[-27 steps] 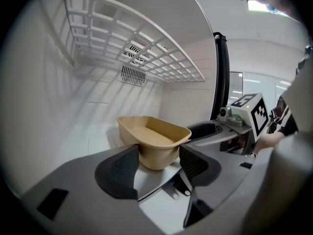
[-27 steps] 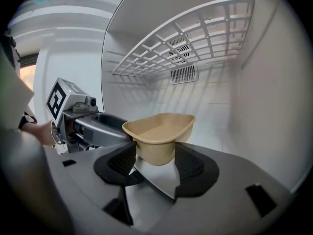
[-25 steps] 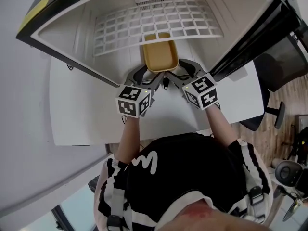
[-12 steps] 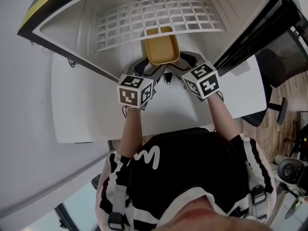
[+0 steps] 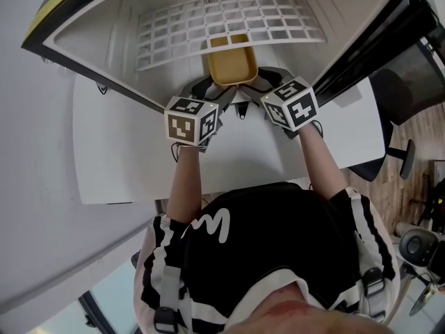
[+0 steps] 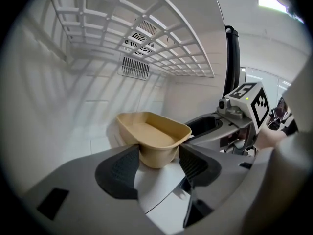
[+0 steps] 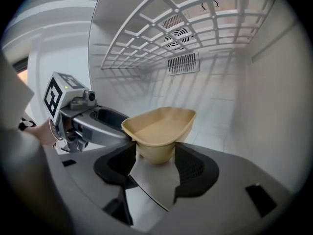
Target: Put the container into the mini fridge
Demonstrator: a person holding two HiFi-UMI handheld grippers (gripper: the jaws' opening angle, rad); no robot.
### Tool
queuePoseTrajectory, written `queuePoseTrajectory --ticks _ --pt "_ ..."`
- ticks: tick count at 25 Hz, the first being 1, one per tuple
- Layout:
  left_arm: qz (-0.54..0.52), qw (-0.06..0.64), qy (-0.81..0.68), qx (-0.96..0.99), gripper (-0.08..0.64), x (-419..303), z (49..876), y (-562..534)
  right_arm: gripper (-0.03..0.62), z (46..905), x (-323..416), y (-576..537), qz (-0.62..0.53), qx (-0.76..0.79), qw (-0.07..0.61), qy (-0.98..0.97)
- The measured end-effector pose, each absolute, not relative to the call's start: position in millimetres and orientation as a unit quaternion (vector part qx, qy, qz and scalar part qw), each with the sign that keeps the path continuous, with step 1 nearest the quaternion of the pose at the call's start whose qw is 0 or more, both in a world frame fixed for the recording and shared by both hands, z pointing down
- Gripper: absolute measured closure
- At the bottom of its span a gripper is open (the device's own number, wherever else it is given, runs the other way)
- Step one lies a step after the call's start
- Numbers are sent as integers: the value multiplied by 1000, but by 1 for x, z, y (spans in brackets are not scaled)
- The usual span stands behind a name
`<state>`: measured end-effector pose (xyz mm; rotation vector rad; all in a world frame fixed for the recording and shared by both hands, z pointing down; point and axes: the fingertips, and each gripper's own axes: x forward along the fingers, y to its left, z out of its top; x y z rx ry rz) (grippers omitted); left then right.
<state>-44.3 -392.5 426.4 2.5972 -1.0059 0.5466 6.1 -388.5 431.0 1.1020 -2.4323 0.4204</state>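
The tan container (image 5: pixel 232 68) hangs level at the mouth of the open mini fridge (image 5: pixel 104 54), its far end under the white wire shelf (image 5: pixel 229 19). My left gripper (image 5: pixel 212 96) is shut on its near left corner and my right gripper (image 5: pixel 261 91) on its near right corner. In the left gripper view the container (image 6: pixel 154 136) sits between the dark pads (image 6: pixel 120 173), above the fridge's white floor. The right gripper view shows the same container (image 7: pixel 159 129) between its pads (image 7: pixel 195 168), with the left gripper's marker cube (image 7: pixel 61 94) beside it.
The fridge stands on a white table (image 5: pixel 125 158). Its black door (image 5: pixel 379 47) hangs open at the right. A fan grille (image 6: pixel 139 33) is set in the back wall. An office chair (image 5: pixel 410 89) stands at the right, on a wood floor.
Both grippers have carried the container a little farther into the fridge, so its far end now lies under the wire shelf's front edge. Both holds are unchanged.
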Motion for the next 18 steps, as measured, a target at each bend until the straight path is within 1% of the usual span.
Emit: queuePoseTrajectory --ticks 5,18 --pt "193 153 -347 905 302 -45 424 -398 336 429 5 -394 159 399 212 -878" --pt "213 156 -348 900 302 -46 431 -407 336 435 5 -404 156 397 233 -874"
